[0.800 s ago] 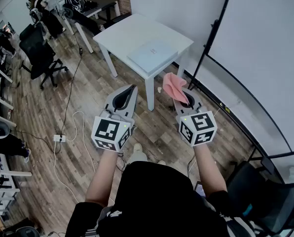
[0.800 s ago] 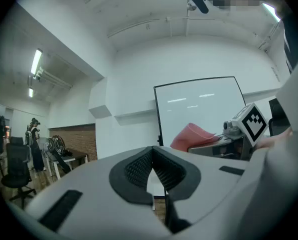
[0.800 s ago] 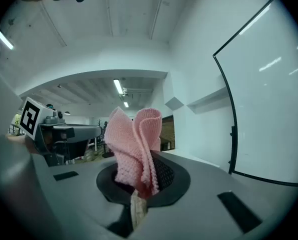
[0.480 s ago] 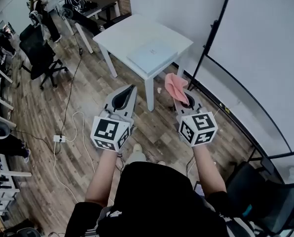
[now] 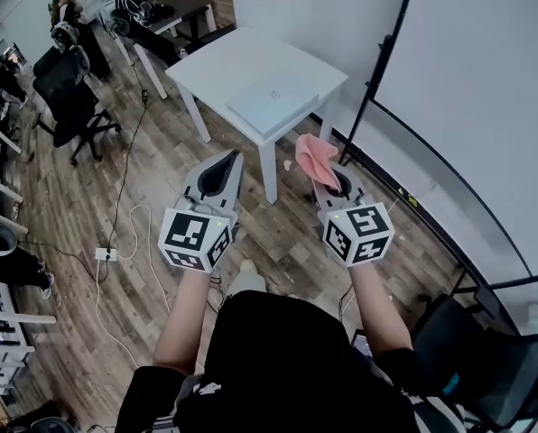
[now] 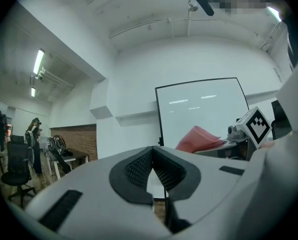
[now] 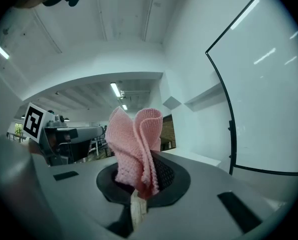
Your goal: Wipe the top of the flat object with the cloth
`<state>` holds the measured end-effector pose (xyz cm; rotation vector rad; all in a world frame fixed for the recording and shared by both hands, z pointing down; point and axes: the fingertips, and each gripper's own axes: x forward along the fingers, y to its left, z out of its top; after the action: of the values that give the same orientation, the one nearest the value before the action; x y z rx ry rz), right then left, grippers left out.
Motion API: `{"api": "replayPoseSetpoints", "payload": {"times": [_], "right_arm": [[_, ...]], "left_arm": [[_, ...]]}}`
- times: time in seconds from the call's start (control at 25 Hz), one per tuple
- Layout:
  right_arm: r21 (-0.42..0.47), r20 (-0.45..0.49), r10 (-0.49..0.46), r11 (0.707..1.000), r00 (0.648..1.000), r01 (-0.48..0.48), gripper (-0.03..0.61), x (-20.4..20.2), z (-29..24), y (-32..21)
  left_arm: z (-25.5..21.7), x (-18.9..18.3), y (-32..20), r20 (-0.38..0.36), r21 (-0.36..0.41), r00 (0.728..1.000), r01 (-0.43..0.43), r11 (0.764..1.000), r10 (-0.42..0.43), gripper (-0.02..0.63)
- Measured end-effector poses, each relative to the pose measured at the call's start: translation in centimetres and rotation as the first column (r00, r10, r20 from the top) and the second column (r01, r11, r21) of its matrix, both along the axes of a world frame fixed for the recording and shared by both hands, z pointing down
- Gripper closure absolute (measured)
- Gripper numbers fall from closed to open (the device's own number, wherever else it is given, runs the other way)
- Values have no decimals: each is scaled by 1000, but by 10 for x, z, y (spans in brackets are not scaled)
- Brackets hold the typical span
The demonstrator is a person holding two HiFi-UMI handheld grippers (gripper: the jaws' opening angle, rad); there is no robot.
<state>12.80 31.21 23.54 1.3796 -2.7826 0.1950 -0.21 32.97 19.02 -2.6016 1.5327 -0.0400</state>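
Note:
A pale flat object (image 5: 272, 102) lies on the near part of a small white table (image 5: 224, 61) ahead of me. My right gripper (image 5: 324, 175) is shut on a pink knitted cloth (image 5: 311, 156), which stands up folded from its jaws (image 7: 136, 146). It hovers over the floor short of the table's near right corner. My left gripper (image 5: 227, 161) is shut with nothing in it, held level to the left of the right one and short of the table; its dark pads (image 6: 139, 166) meet. The cloth (image 6: 199, 138) also shows at right in the left gripper view.
A whiteboard (image 5: 486, 106) on a black stand (image 5: 377, 70) fills the right side. Office chairs (image 5: 66, 97) and a dark desk (image 5: 174, 12) stand at back left. Cables and a power strip (image 5: 106, 253) lie on the wooden floor. A dark chair (image 5: 481, 359) sits at lower right.
Both grippers have shifted slightly left and up in the head view, drawing a little closer to the table. The cloth stays in the right gripper.

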Motion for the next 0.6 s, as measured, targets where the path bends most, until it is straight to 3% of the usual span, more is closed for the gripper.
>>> {"api": "replayPoseSetpoints", "payload": {"times": [0.36, 0.6], "right_arm": [[-22, -9, -29, 999, 1000, 28, 534, -3, 13, -20], [-36, -11, -26, 999, 1000, 26, 534, -12, 16, -61]], "left_arm": [[4, 0, -27, -13, -9, 1000, 11, 1000, -11, 603], [7, -13, -71, -23, -22, 1000, 15, 1000, -15, 601]]}}
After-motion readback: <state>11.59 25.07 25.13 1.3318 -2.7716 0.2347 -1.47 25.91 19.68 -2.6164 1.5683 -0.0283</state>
